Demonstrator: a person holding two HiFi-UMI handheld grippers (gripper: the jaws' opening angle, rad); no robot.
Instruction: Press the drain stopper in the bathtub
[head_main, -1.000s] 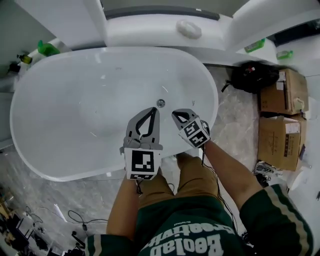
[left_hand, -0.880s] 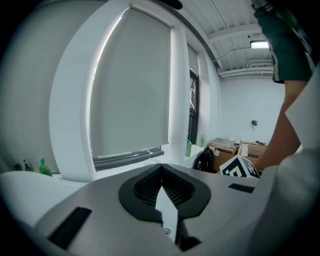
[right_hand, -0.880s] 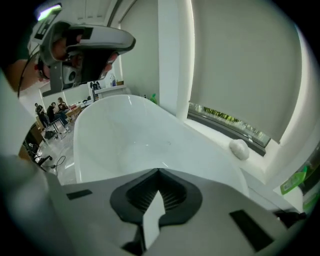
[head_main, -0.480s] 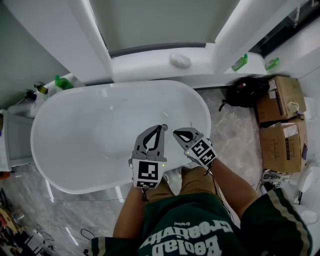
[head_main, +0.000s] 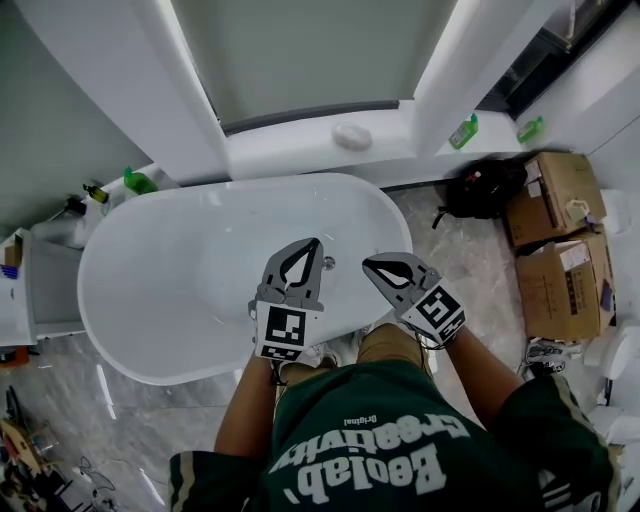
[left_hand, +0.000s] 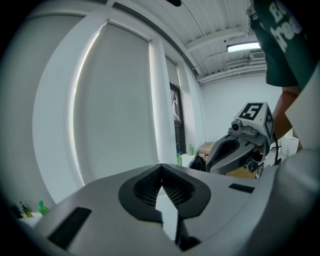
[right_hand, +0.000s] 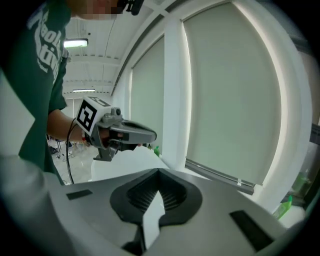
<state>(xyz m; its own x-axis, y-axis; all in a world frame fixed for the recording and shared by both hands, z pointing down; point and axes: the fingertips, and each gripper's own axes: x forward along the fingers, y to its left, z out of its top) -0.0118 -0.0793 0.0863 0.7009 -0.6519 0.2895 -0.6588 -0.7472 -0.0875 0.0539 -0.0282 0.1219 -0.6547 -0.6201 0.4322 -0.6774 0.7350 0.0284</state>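
Observation:
In the head view a white oval bathtub (head_main: 180, 290) lies below me. Its small round metal drain stopper (head_main: 328, 263) sits on the tub floor near the right end. My left gripper (head_main: 314, 243) hangs above the tub, its tips just left of the stopper, shut and holding nothing. Over the tub's right rim my right gripper (head_main: 371, 263) is also shut and empty. Both gripper views look level across the room at the window blinds, well above the tub. The left gripper view shows its own tips (left_hand: 161, 167) and the right gripper (left_hand: 235, 150); the right gripper view shows its tips (right_hand: 159, 172) and the left gripper (right_hand: 125, 132).
A white ledge (head_main: 300, 150) behind the tub carries a pale oval object (head_main: 352, 136) and green bottles (head_main: 462, 130). Another green bottle (head_main: 140, 182) stands at the tub's left end. A black bag (head_main: 480, 190) and cardboard boxes (head_main: 555, 205) sit on the marble floor to the right.
The head view has pulled back, so the tub looks smaller and lower. Both grippers stay shut; the right one has drifted right, away from the left.

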